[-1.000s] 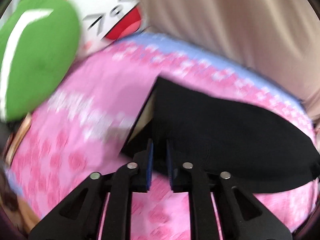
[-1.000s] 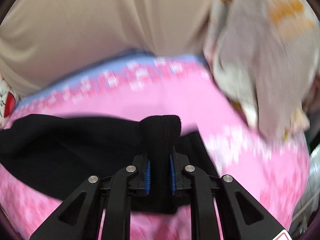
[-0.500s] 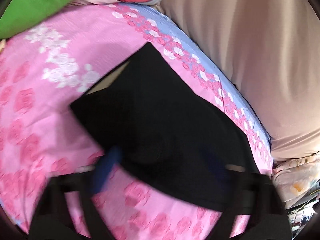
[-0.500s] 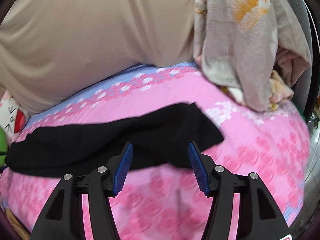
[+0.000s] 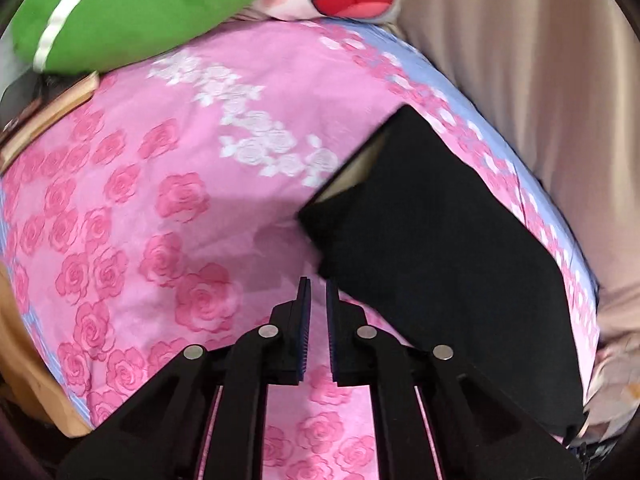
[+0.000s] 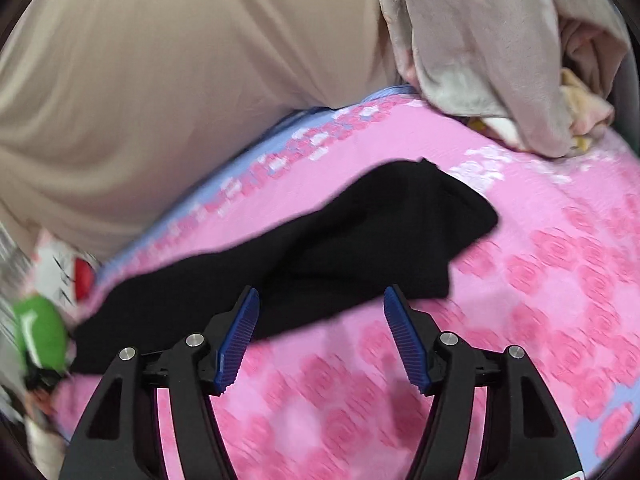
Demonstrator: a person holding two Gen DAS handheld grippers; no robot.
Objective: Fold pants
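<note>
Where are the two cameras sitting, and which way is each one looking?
Left wrist: rides on the left gripper, looking down along its shut fingers at the pink rose sheet, with the black pants at the right.
Right wrist: rides on the right gripper, looking more level past its open fingers, holding nothing, at the black pants.
Both show: the pants, sheet, beige curtain, green cushion.

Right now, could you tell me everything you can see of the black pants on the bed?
The black pants are plain dark cloth, soft and matte, lying folded lengthwise as a long flat band on the pink rose-patterned bedsheet. At one end a pale lining shows inside an opening. The other end looks rounded and slightly bunched. Nothing grips them: the left gripper is shut beside their edge, the right gripper open just short of them.
</note>
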